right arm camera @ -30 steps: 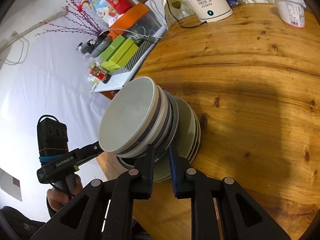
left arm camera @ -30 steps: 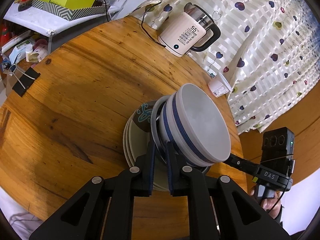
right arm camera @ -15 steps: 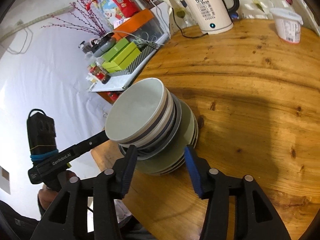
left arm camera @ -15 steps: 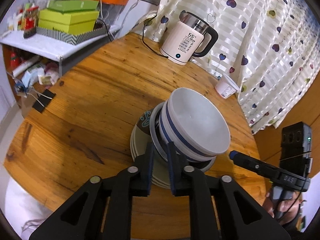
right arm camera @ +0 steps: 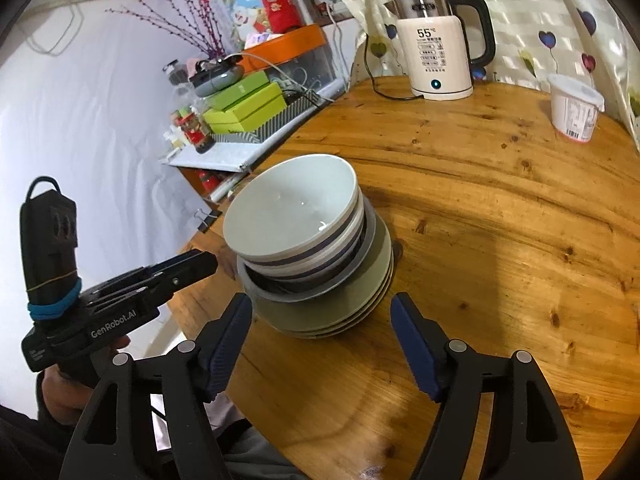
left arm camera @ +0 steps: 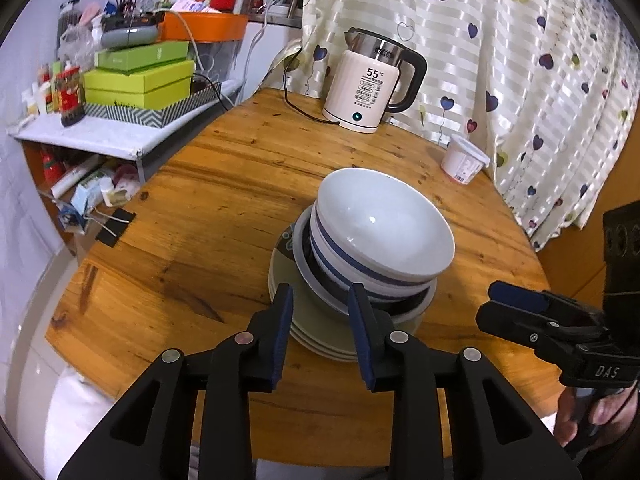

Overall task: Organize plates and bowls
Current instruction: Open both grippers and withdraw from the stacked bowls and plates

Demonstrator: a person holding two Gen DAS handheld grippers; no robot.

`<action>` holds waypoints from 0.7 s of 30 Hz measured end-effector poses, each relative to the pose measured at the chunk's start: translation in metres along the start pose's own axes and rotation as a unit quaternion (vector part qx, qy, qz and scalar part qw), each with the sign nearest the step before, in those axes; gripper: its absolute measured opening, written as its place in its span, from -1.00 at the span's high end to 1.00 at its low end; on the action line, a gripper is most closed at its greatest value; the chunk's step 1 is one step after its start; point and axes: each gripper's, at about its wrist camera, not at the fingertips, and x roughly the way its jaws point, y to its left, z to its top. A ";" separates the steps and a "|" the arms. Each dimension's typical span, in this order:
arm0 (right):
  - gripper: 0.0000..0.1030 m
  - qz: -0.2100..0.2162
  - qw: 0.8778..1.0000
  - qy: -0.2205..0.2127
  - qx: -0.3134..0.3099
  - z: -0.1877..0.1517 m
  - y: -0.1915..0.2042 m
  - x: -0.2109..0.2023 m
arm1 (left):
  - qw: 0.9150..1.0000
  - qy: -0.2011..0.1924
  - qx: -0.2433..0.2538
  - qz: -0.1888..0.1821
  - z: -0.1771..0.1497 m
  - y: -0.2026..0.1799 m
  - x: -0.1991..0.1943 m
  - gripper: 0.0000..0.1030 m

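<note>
Resting near the near edge of the round knotty pine table [left arm camera: 224, 216], the crockery formed one pile: white bowls with a dark blue band [left arm camera: 384, 232] nested together, seated in a shallow grey dish [right arm camera: 320, 286], which sat on several pale green-grey plates [right arm camera: 344, 318]. Widest pieces lay lowest, probably so that the pile would stand without support.

Both grippers hung just short of the pile, on its near side, angled downward. The left gripper [left arm camera: 320, 334] showed a narrow gap between its blue pads, with nothing between them and no contact with the plates; its jaws had just been opening. The right gripper [right arm camera: 320, 344] stood wide, its jaws likewise just opened, straddling the near rim of the plates in the view without pressing on them. Each tool appeared in the other's view, held in a hand [right arm camera: 68, 394], one to the left and one to the right of the pile.

A white electric kettle with black handle [left arm camera: 370, 88] and a small white plastic tub [left arm camera: 464, 160] stood at the far side of the table, well apart from the pile. Judged from this arrangement, the stacking looked complete or nearly so.
</note>
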 end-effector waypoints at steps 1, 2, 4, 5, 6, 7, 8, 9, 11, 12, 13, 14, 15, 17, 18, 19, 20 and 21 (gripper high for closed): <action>-0.41 -0.004 1.000 0.000 -0.003 -0.001 0.001 0.000 | 1.000 -0.001 0.003 0.004 -0.001 -0.002 -0.001 0.42; -0.41 -0.007 1.000 0.000 -0.005 -0.002 0.002 0.000 | 1.000 -0.001 0.006 0.009 -0.002 -0.003 -0.001 0.41; -0.41 -0.017 1.000 0.000 -0.013 -0.004 0.006 -0.001 | 1.000 -0.002 0.013 0.018 -0.003 -0.006 -0.001 0.41; -0.41 -0.021 1.000 0.000 -0.018 -0.005 0.008 -0.001 | 1.000 -0.001 0.015 0.022 -0.004 -0.007 -0.001 0.41; -0.42 -0.026 0.999 -0.001 -0.022 -0.006 0.010 -0.001 | 1.000 0.000 0.016 0.025 -0.005 -0.008 -0.001 0.41; -0.42 -0.029 0.999 -0.002 -0.025 -0.006 0.011 -0.002 | 0.999 0.001 0.018 0.029 -0.007 -0.008 0.000 0.41; -0.42 -0.034 0.999 -0.002 -0.028 -0.007 0.013 -0.002 | 0.999 0.001 0.019 0.032 -0.007 -0.009 0.000 0.41; -0.42 -0.040 0.999 -0.002 -0.032 -0.008 0.014 -0.002 | 0.999 0.002 0.020 0.035 -0.008 -0.010 0.000 0.41; -0.42 -0.046 0.998 -0.002 -0.038 -0.009 0.017 -0.001 | 0.999 0.004 0.022 0.039 -0.010 -0.011 0.000 0.41; -0.42 -0.048 0.998 -0.001 -0.040 -0.011 0.018 0.000 | 0.999 0.004 0.021 0.042 -0.011 -0.012 0.000 0.42; -0.42 -0.049 0.998 0.001 -0.042 -0.011 0.019 0.001 | 0.999 0.004 0.021 0.042 -0.012 -0.012 0.001 0.42; -0.42 -0.051 0.998 0.002 -0.045 -0.012 0.020 0.002 | 0.999 0.004 0.020 0.041 -0.013 -0.013 0.001 0.41; -0.42 -0.054 0.997 0.003 -0.049 -0.013 0.021 0.003 | 0.999 0.005 0.021 0.041 -0.015 -0.014 0.001 0.41; -0.42 -0.056 0.997 0.006 -0.054 -0.015 0.023 0.005 | 0.998 0.009 0.028 0.051 -0.017 -0.017 0.002 0.41; -0.42 -0.057 0.997 0.007 -0.056 -0.015 0.024 0.006 | 0.998 0.010 0.032 0.055 -0.018 -0.019 0.003 0.41; -0.42 -0.058 0.997 0.008 -0.058 -0.015 0.024 0.007 | 0.998 0.011 0.033 0.053 -0.019 -0.019 0.003 0.41; -0.42 -0.060 0.996 0.008 -0.060 -0.016 0.025 0.007 | 0.998 0.015 0.031 0.046 -0.020 -0.019 0.005 0.41; -0.43 -0.060 0.996 0.008 -0.061 -0.016 0.025 0.008 | 0.999 0.019 0.029 0.042 -0.020 -0.019 0.006 0.41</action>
